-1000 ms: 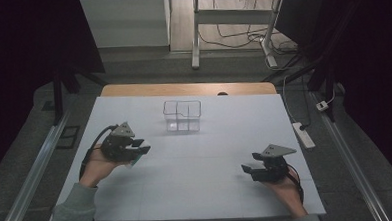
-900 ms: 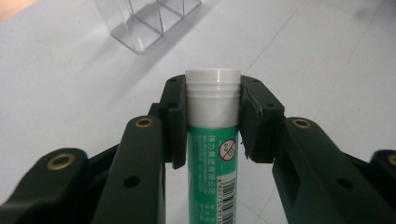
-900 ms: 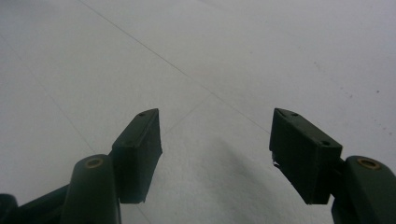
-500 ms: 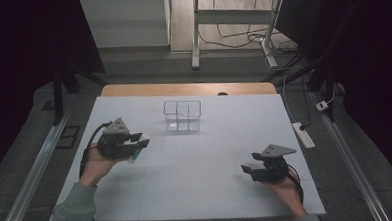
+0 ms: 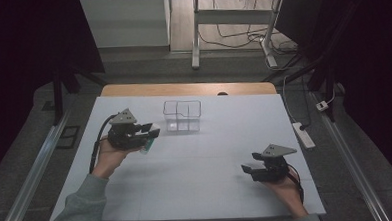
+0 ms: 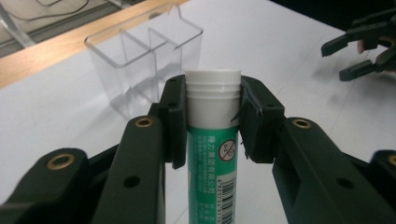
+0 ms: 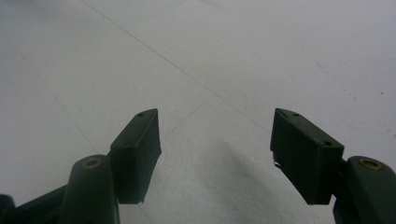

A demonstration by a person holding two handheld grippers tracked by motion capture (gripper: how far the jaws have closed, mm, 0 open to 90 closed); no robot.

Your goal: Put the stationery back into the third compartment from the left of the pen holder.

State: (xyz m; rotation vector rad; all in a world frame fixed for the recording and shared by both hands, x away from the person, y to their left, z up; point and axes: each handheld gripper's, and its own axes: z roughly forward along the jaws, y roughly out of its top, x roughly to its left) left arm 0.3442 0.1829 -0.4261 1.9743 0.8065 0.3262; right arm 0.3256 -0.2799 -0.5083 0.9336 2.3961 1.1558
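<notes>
While the left gripper (image 6: 212, 121) squeezes a green tube (image 6: 212, 154) (white cap up) near the clear box (image 5: 182, 115), the right gripper (image 7: 215, 154) rests wide apart.

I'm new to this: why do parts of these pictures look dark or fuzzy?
High view: the white table is lit, the room around it nearly black. Left gripper view: the glue stick is sharp, the clear organizer softer. Right gripper view: soft shadow between the open jaws.
</notes>
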